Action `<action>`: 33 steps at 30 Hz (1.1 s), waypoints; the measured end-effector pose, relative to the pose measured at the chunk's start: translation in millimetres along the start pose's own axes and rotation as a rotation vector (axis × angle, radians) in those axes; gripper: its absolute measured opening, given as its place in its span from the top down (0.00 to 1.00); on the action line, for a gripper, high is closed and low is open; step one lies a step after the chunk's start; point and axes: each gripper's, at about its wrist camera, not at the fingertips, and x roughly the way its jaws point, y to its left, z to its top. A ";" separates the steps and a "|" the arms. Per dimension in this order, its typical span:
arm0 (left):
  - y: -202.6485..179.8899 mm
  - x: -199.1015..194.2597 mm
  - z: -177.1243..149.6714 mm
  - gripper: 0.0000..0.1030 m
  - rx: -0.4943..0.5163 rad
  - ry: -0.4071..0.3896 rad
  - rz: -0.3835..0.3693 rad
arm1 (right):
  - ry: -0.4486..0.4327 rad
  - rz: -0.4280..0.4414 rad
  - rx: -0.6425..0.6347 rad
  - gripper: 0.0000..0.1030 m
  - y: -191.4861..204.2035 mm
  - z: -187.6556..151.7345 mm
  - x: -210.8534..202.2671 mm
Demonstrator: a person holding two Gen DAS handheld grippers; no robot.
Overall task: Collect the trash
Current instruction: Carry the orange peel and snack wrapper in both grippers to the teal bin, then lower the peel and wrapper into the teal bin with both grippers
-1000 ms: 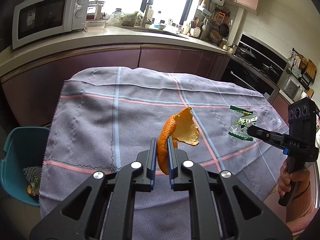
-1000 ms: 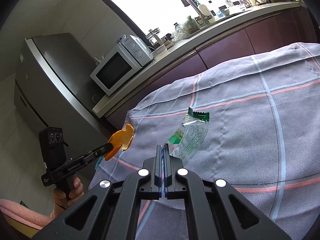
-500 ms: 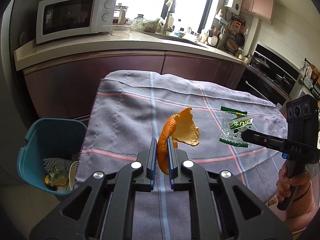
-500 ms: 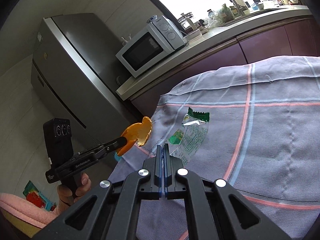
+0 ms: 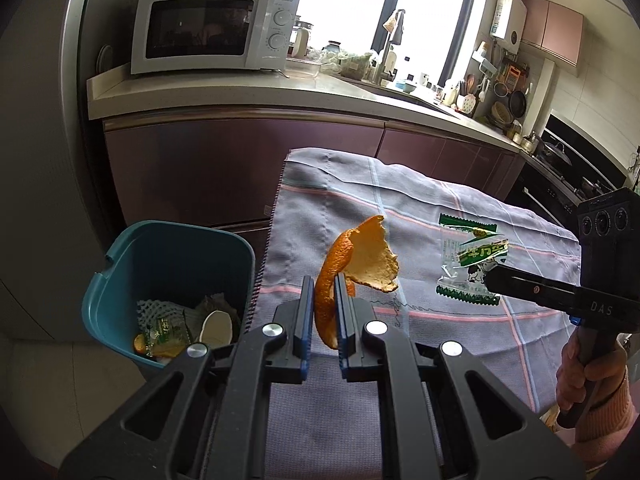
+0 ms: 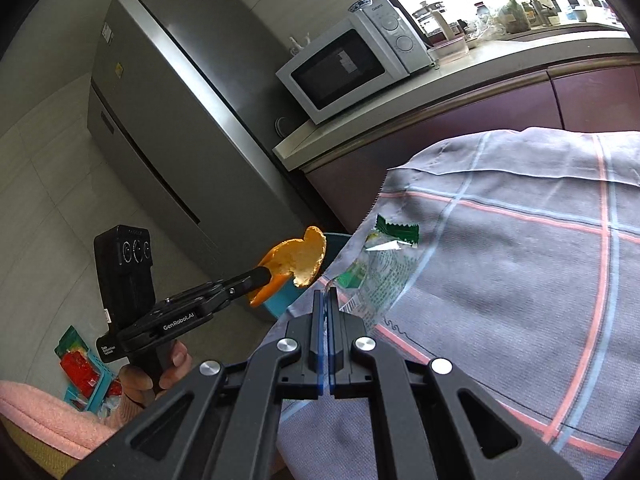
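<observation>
Since a second ago both hands have carried left toward the teal bin (image 5: 120, 280), now near my left claw (image 5: 322, 312), which pinches the orange peel (image 5: 360, 260). My right claw (image 6: 325, 308) grips the snack wrapper (image 6: 380, 272) above the surface (image 5: 440, 360). Release comes next.

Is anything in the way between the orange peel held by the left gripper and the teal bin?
Nothing visible. The left gripper holds the orange peel in the air over the tablecloth's left edge; the teal bin stands open-topped on the floor just beyond that edge, part-filled with trash.
</observation>
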 end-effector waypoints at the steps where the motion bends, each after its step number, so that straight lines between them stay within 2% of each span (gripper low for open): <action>1: 4.0 -2.0 -0.1 0.90 -0.006 -0.004 0.010 | 0.009 0.006 -0.008 0.99 3.1 2.2 5.9; 18: 84.4 -5.4 1.3 0.90 -0.115 -0.020 0.155 | 0.157 0.086 -0.128 0.99 47.4 28.5 90.7; 33: 124.6 16.1 -6.8 0.90 -0.169 0.015 0.237 | 0.285 0.072 -0.167 0.99 63.9 30.6 156.4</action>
